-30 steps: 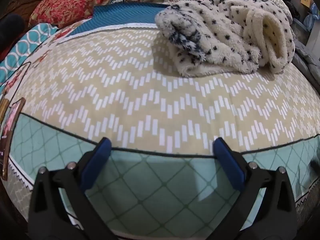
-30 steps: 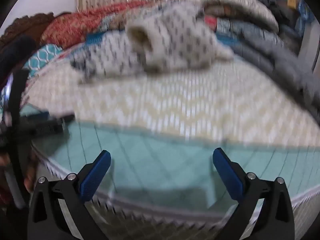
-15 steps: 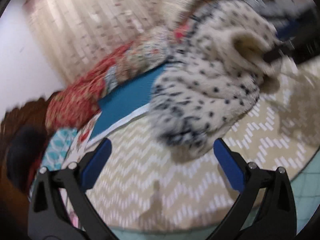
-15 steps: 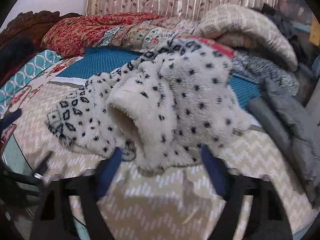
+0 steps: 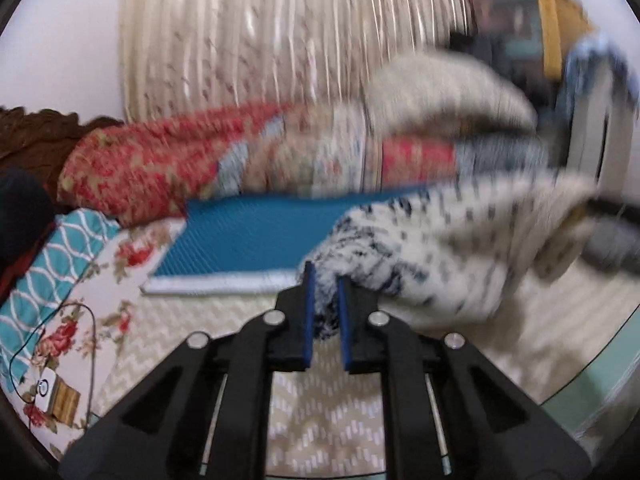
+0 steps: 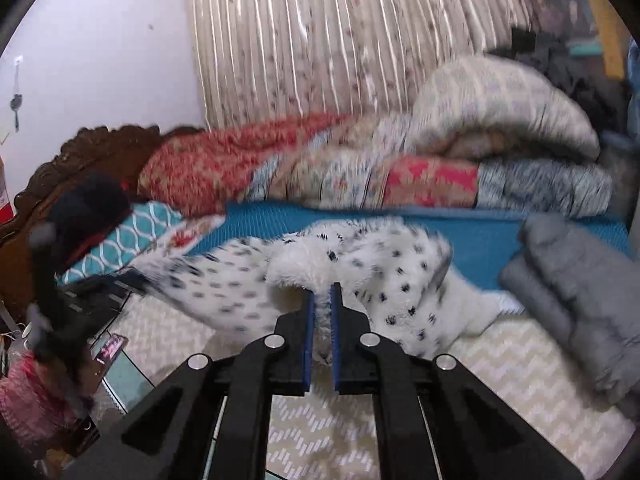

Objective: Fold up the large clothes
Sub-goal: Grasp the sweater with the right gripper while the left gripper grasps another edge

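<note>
We've gone from open jaws to both clamped: left gripper (image 5: 325,280) and right gripper (image 6: 321,294) each pinch the spotted fleece garment (image 6: 376,264). It's lifted off the bed (image 6: 500,364), ready to spread.

The left hand-held gripper (image 5: 324,292) pinches the spotted fleece garment (image 5: 460,248).

Both wrist views are aimed close along their fingers across the bed (image 5: 328,420); the curtain (image 6: 320,40) is shared

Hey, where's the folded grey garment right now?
In the right wrist view the folded grey garment lies at the right edge of the bed, right of the spotted fleece, partly on the blue mat.
</note>
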Tool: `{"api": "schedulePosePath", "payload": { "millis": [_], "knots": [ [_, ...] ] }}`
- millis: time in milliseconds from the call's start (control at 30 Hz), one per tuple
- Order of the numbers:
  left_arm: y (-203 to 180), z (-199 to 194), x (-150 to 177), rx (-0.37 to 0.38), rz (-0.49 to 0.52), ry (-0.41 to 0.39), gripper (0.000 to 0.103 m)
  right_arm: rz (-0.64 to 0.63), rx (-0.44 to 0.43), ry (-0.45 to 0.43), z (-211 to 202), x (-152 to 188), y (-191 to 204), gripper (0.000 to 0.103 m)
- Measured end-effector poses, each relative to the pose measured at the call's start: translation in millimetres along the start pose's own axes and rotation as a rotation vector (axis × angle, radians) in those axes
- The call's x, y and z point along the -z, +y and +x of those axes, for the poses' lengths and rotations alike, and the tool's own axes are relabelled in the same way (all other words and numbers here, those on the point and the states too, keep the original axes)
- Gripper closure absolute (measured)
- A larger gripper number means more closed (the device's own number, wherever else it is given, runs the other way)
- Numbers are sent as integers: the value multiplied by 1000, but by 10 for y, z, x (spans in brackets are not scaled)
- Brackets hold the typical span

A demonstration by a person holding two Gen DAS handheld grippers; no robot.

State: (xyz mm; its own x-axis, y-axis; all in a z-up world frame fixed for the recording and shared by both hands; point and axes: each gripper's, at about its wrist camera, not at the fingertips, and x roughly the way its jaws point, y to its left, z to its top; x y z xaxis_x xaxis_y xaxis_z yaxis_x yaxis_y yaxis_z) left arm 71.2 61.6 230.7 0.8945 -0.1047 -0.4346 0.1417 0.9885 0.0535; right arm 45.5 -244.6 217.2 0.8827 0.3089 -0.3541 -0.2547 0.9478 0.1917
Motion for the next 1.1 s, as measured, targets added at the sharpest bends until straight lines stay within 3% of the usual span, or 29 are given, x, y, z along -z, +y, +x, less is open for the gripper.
{"api": "schedulePosePath", "payload": {
  "millis": [167,233,300,400,500,567,600,633,700,767,833,1000,1100],
  "knots": [
    [223,-1038,-360,1,-32,-221,93,58,20,-229,-799,-477,-98,-5],
    [347,-1402,-442,5,-76,-295,101,79,6,-327,-1161,-694,-139,-9],
    [499,-1777,-602,13,-123,-398,101,84,-23,-425,-1566,-928,-150,-9],
    [643,-2092,-727,68,-179,-443,101,52,-48,-462,-1938,-1128,-150,-9],
    [556,-2167,-622,56,-172,-391,100,28,-22,-397,-2002,-1118,-155,-9],
    [424,-2099,-475,50,-139,-311,77,23,0,-317,-1933,-955,-168,-8],
    [347,-2031,-379,45,-112,-268,42,20,10,-271,-1885,-820,-161,-8],
    [242,-1963,-220,41,-75,-232,22,19,24,-218,-1803,-613,-175,-5],
    [3,-1871,151,58,44,-172,21,5,57,-113,-1571,-126,-189,5],
    [-218,-1753,530,66,194,-93,20,28,104,-6,-1401,516,-197,32],
    [-394,-1670,913,74,327,-32,16,37,140,101,-1256,1118,-123,42],
    [-814,-1540,1855,80,748,30,15,-148,198,414,-963,2389,294,45],
    [-983,-1412,2436,55,1028,13,15,-265,210,472,-872,2739,481,45]
  ]
}}
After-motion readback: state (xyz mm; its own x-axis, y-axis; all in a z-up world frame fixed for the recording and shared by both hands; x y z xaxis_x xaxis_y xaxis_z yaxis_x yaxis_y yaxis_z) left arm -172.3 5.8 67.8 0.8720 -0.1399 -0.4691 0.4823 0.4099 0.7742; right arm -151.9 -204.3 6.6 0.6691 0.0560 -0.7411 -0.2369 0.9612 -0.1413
